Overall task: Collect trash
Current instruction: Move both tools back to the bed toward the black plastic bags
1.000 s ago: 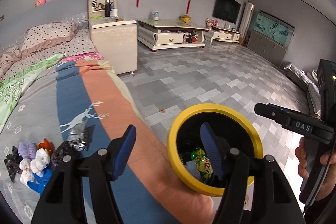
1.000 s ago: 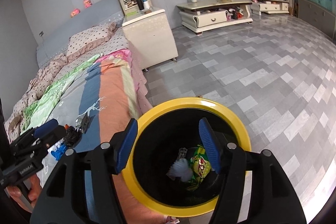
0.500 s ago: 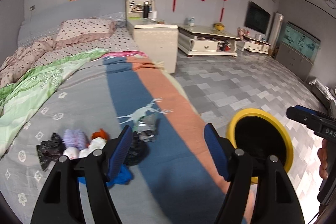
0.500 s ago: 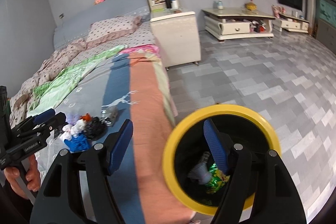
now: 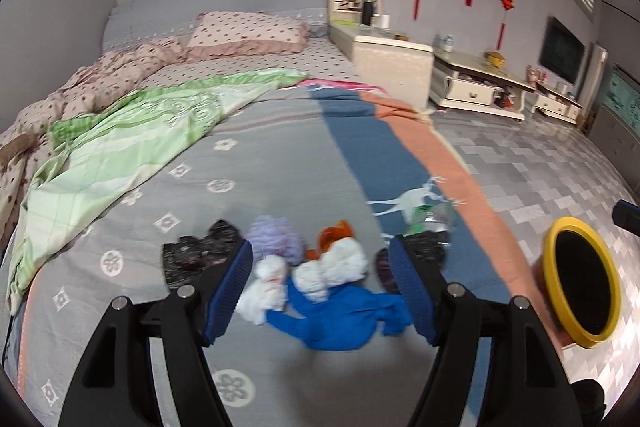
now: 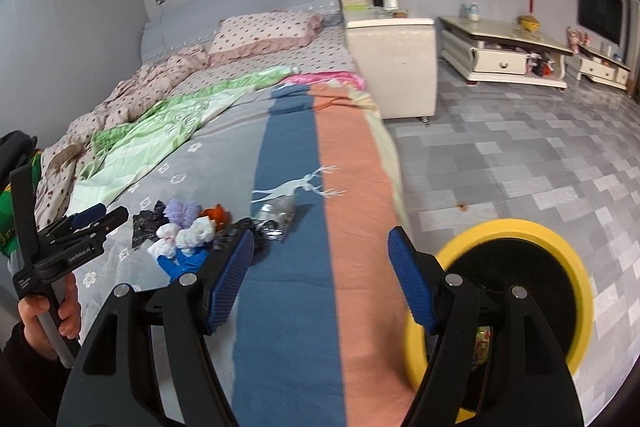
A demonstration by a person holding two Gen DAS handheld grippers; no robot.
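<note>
A pile of trash lies on the bed: a blue glove (image 5: 340, 319), white tissue wads (image 5: 332, 267), a purple fluffy ball (image 5: 276, 239), an orange scrap (image 5: 336, 233), black plastic (image 5: 196, 253) and a clear crumpled wrapper (image 5: 430, 217). My left gripper (image 5: 322, 293) is open and empty, just in front of the pile. The pile also shows in the right wrist view (image 6: 188, 235). My right gripper (image 6: 320, 281) is open and empty over the bed's edge. The yellow-rimmed black bin (image 6: 520, 287) stands on the floor beside the bed, also in the left wrist view (image 5: 580, 275).
The bed (image 5: 280, 163) has a grey, blue and orange cover, a green quilt (image 5: 120, 139) and pillows at the back. A white nightstand (image 6: 392, 63) and low cabinets (image 6: 504, 55) stand behind. The grey tiled floor (image 6: 520, 155) lies to the right.
Both grippers have swung left, away from over the bin and toward the bed. The left gripper now faces the trash pile close up. Both stay open.
</note>
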